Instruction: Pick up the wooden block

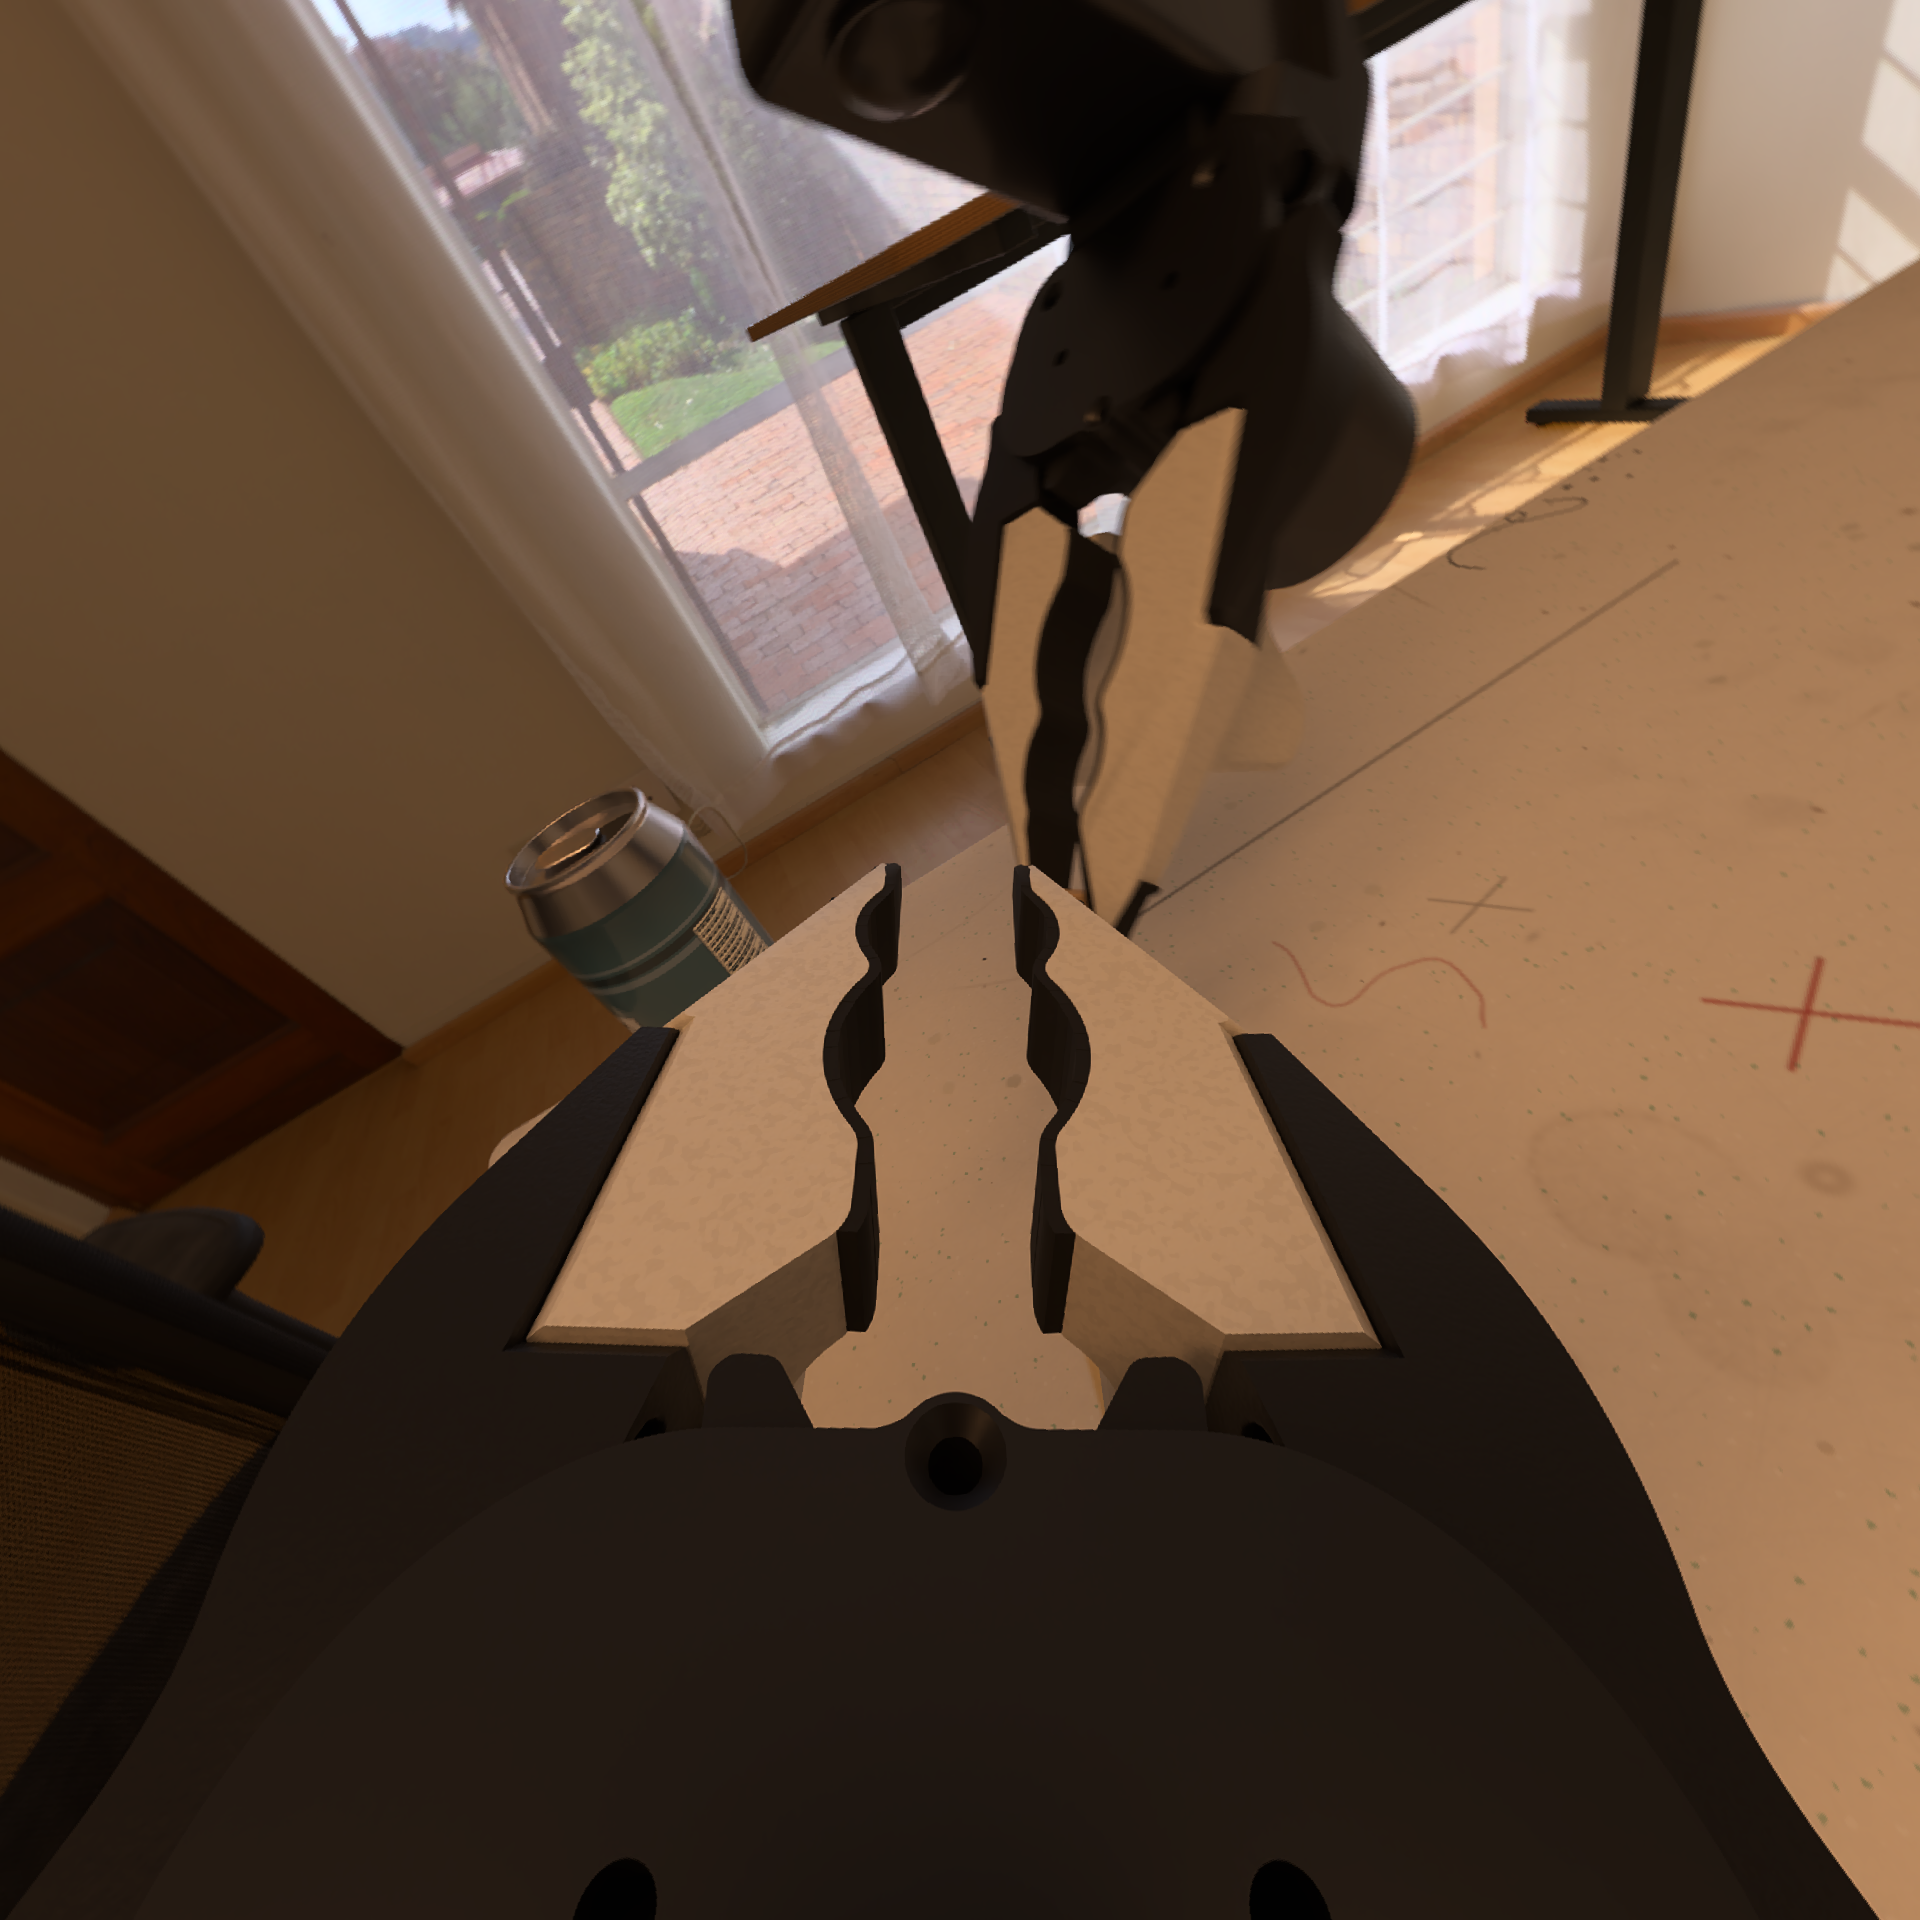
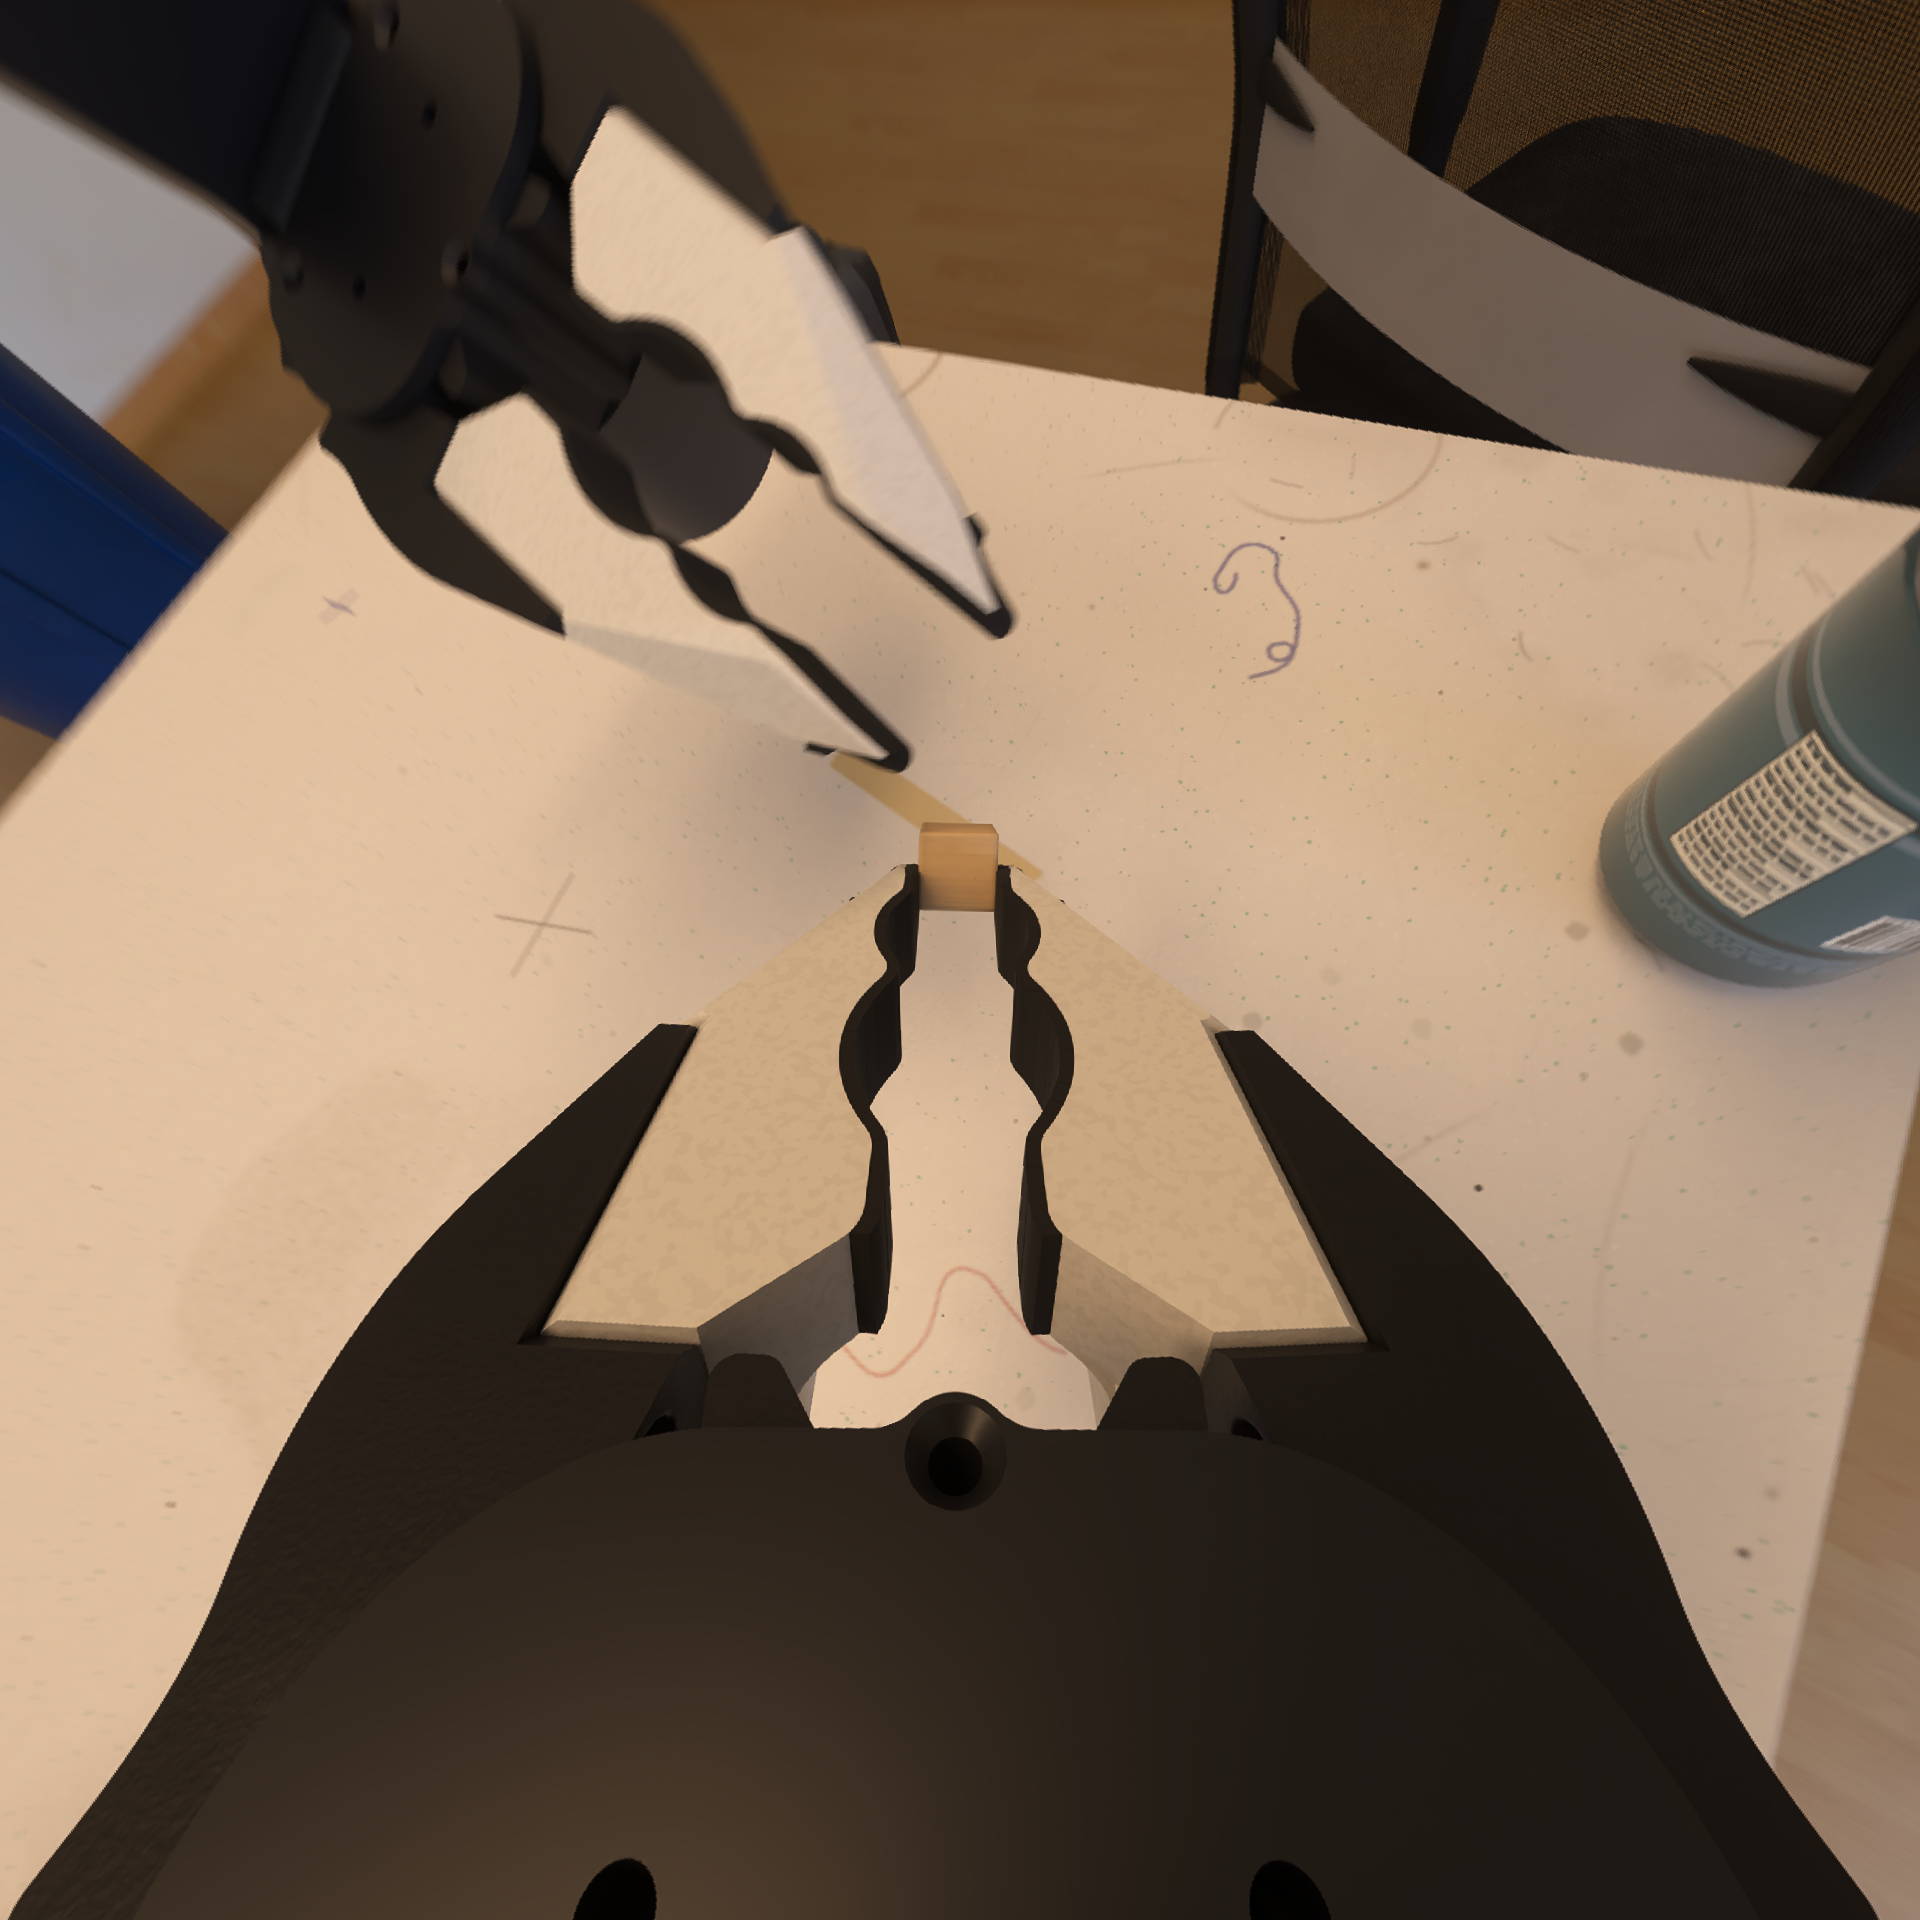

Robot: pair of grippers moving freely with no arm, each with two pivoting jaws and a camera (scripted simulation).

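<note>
The wooden block (image 2: 958, 868) is a small tan cube, seen only in the right wrist view. My right gripper (image 2: 958, 883) is shut on it, one fingertip on each side, low over the white table (image 2: 312, 1039). I cannot tell whether the block touches the table. My left gripper (image 1: 956, 878) is open and empty. In the right wrist view the left gripper (image 2: 945, 688) hangs open just beyond the block, to the upper left. In the left wrist view the right gripper (image 1: 1081, 873) points down ahead of me, and the block is hidden.
A teal drink can (image 2: 1766, 790) stands at the table's right edge; it also shows in the left wrist view (image 1: 623, 914). A thin tan strip (image 2: 883, 790) lies on the table behind the block. A black chair (image 2: 1558, 260) stands past the far edge. Pen marks dot the tabletop (image 1: 1558, 1039).
</note>
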